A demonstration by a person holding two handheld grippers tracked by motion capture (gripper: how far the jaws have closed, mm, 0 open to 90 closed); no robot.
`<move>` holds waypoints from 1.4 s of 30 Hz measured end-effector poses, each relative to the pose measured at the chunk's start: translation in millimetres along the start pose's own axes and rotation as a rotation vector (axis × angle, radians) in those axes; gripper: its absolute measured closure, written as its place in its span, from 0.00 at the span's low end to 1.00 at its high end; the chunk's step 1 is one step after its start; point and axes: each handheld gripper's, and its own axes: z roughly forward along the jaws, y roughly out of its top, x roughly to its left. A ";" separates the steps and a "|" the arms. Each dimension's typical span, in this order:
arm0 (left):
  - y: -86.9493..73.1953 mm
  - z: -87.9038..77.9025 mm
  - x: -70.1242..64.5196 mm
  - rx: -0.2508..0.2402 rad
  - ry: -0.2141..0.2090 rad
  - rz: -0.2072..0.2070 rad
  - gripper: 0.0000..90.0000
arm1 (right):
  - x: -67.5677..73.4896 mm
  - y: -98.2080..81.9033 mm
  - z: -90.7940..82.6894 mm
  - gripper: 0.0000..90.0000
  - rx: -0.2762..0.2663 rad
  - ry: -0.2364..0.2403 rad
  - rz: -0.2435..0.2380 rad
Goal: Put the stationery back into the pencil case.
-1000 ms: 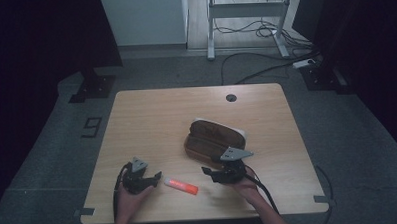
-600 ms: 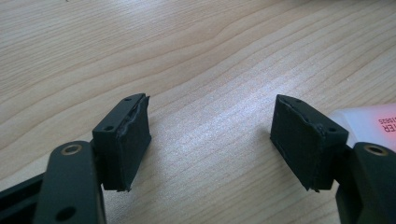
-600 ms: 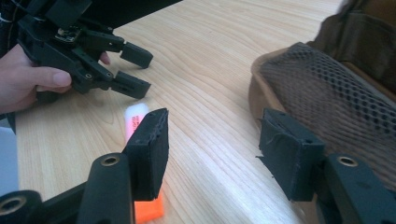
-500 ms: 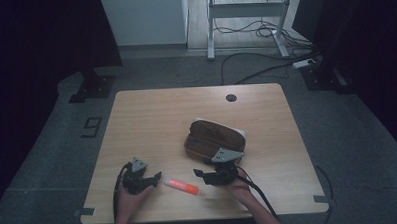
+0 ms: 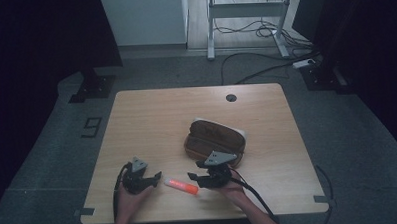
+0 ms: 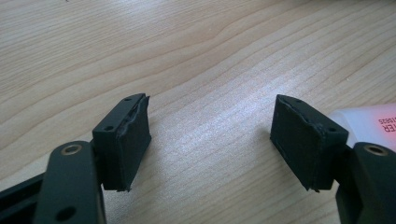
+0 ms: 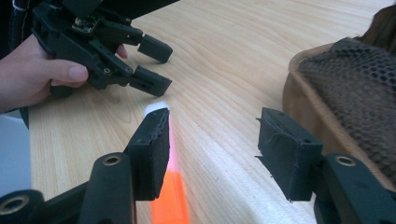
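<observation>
The bench (image 6: 210,56) is pale wood with visible grain and a slight sheen, the tool (image 6: 212,140) looks like matt black plastic with rough, frayed rubbery pads (image 6: 133,140), the marker (image 7: 170,196) is smooth orange-and-white plastic, and the brown case (image 7: 355,93) has coarse mesh cloth inside.

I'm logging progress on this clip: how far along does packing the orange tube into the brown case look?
Done: the brown case lies open. In hand: nothing; the right gripper is open beside the orange tube, the left gripper open nearby. Left: grasp the tube and put it inside, if that's the goal.
</observation>
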 end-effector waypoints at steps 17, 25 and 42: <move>0.0 0.0 0.0 0.000 0.000 0.000 0.31 | 16.9 -11.1 23.3 0.50 0.067 0.048 -0.029; 0.0 0.0 0.0 0.000 0.000 0.000 0.31 | 21.6 -16.8 35.6 0.52 0.110 0.061 -0.037; 0.0 0.0 0.0 0.000 0.000 0.000 0.31 | 25.9 -20.9 43.3 0.60 0.157 0.053 -0.070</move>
